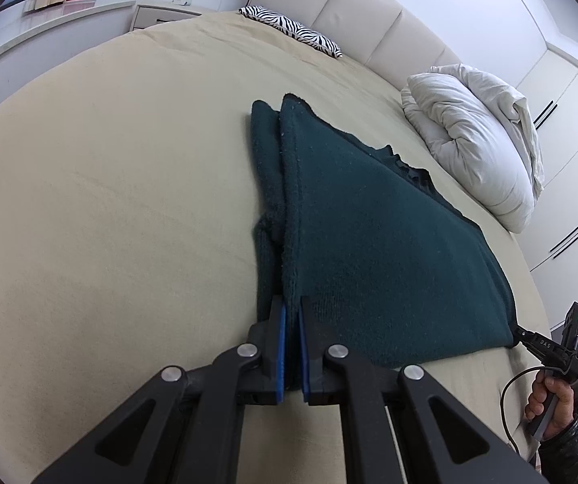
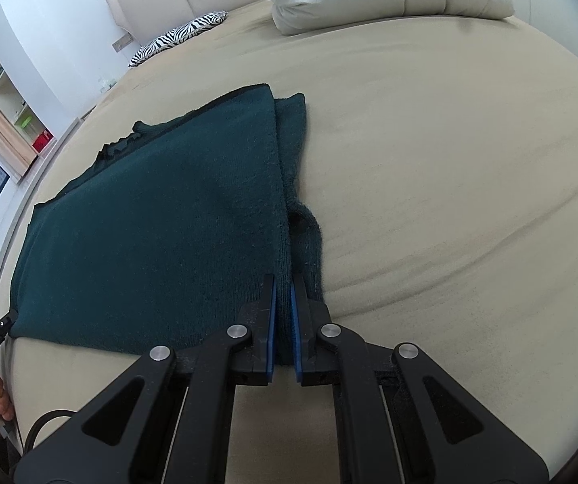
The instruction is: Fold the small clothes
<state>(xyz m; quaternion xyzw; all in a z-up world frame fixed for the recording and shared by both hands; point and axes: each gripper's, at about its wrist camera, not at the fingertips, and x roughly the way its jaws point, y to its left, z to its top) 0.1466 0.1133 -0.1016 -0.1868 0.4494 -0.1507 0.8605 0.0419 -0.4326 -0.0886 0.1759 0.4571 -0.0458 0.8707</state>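
A dark green knit sweater [image 1: 373, 234] lies on a beige bed [image 1: 107, 201], folded with its sleeves tucked along the sides. My left gripper [image 1: 292, 314] is shut on the sweater's near left corner. In the right wrist view the same sweater [image 2: 168, 218] lies spread to the left, and my right gripper [image 2: 283, 286] is shut on its near right corner. The right gripper also shows in the left wrist view [image 1: 525, 332], pinching the sweater's far corner. The left gripper shows at the left edge of the right wrist view [image 2: 8, 318].
A white rumpled duvet [image 1: 478, 137] lies on the bed beyond the sweater. A zebra-print pillow [image 1: 293, 30] rests by the cream headboard [image 1: 353, 12]. A nightstand [image 1: 164, 14] and a window ledge stand past the bed's far side. White wardrobe doors [image 1: 563, 92] line the right.
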